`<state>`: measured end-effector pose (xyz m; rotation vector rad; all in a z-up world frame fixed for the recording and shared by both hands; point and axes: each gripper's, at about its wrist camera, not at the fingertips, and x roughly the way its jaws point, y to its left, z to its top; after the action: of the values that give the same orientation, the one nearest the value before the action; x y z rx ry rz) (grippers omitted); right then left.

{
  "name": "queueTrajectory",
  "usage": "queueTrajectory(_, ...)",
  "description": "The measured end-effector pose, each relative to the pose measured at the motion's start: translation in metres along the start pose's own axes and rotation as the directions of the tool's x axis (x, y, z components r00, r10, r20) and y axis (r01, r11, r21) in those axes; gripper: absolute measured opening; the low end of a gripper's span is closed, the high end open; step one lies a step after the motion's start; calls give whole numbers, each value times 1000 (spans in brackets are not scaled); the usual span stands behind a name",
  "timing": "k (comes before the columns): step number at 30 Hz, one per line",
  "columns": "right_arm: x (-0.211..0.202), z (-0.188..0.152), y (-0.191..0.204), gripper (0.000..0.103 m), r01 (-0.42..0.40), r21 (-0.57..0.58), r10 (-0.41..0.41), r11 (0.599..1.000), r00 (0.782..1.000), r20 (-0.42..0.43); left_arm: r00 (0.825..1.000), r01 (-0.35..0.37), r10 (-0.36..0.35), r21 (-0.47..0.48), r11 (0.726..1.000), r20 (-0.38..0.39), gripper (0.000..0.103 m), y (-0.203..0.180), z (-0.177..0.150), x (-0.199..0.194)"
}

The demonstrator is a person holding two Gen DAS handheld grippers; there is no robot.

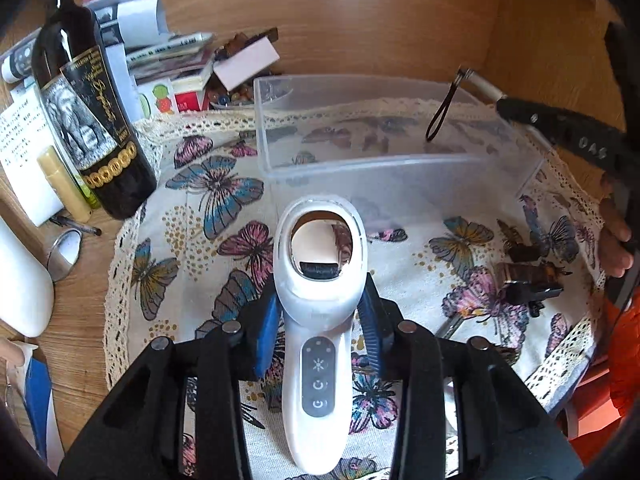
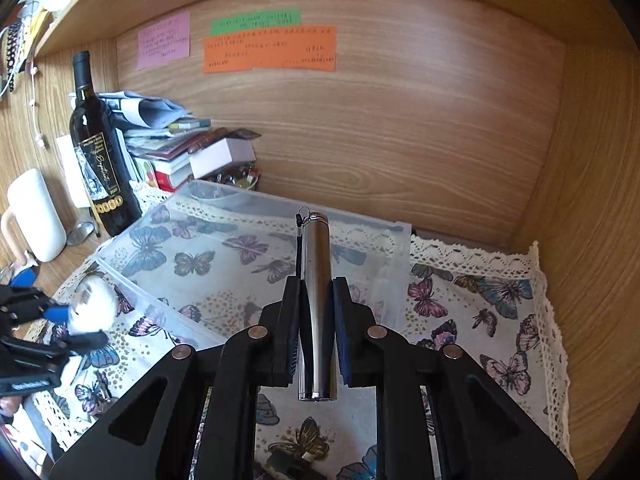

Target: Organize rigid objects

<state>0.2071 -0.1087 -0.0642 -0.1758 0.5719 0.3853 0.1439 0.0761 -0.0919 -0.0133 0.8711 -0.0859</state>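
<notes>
Indoors, a butterfly-print cloth with lace edging is seen spread on a wooden desk walled by wood panels. A white handheld device is pinched by the left gripper before a clear plastic bin; a metal cylinder is clamped by the right gripper above the bin. A wine bottle stands beside stacked papers.

Soft, even daylight, strong fisheye bending in both views.
Black vignette in the corners; wooden back wall bowed into curves. Glare on the steel cylinder and on the dark bottle. Motion blur over the white device at left in the right wrist view; shadows faint.
</notes>
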Motion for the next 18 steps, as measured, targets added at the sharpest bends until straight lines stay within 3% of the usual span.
queueTrajectory(10,31,-4,-1,14,-17,3,17,1000,993,-114,979,36,-33,-14,999,201,37,-5,66,-61)
queueTrajectory(14,32,-6,-1,15,-23,-6,22,1000,992,-121,963,14,-16,8,1000,269,37,-13,94,-69)
queueTrajectory(18,20,-3,-4,15,-31,1,31,1000,995,-93,951,-54,38,46,997,308,37,-25,116,-61)
